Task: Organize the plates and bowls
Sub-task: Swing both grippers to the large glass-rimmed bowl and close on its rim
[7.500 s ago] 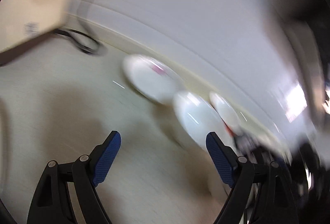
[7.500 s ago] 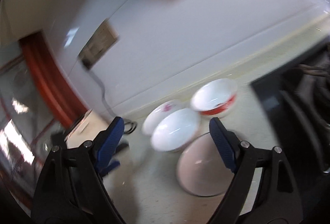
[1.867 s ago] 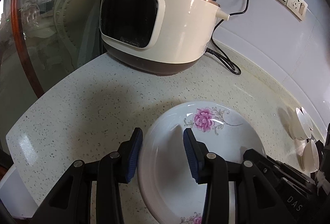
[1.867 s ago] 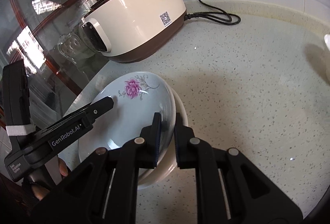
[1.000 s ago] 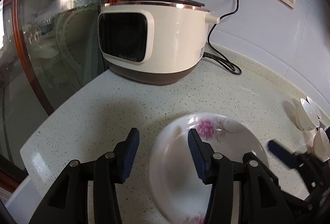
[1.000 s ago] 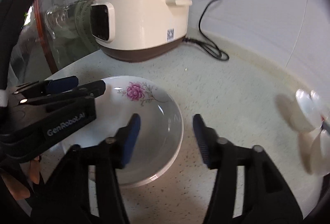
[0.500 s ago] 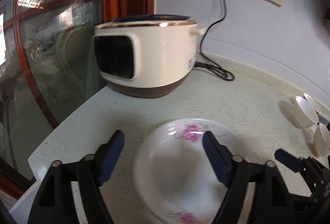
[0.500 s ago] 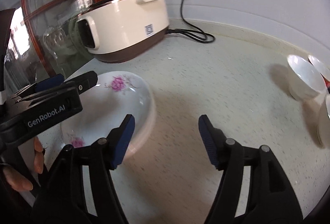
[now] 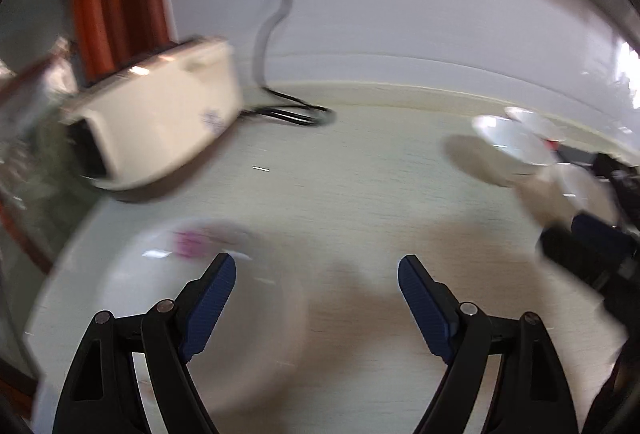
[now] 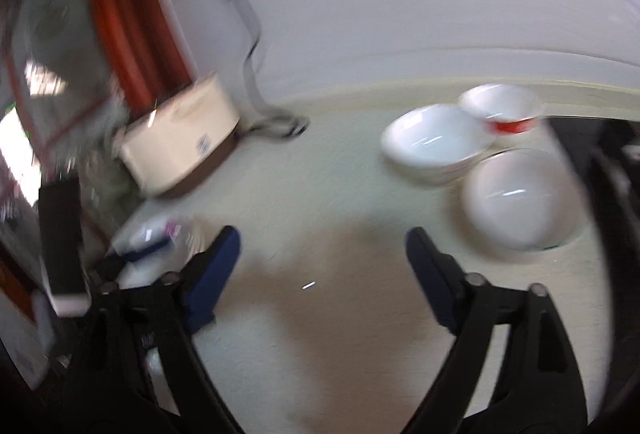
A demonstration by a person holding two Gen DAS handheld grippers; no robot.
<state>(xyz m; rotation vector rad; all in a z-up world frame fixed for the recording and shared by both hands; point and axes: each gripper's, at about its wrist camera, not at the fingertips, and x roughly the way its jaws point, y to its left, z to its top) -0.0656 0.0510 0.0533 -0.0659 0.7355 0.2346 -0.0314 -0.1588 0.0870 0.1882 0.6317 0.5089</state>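
The left hand-held gripper (image 9: 316,298) is standing wide with nothing between its blue pads, only bare speckled tabletop (image 9: 360,174). The flowered plate (image 9: 168,298) is lying flat on the tabletop under and beside the left finger, its pink bloom at the far rim; the pads are not pressing on it. The right hand-held gripper (image 10: 322,266) is spreading its jaws at this moment, and they too are framing empty tabletop. In the right wrist view the same plate is lying at lower left, partly hidden behind the left gripper. Farther off, a cream cooker (image 10: 180,142) is sitting by the wall with its black cord (image 10: 280,124) trailing beside it. To the right, a plain white bowl (image 10: 436,142), a red-banded bowl (image 10: 504,110) and a third white bowl (image 10: 520,198) are clustering close together, blurred.
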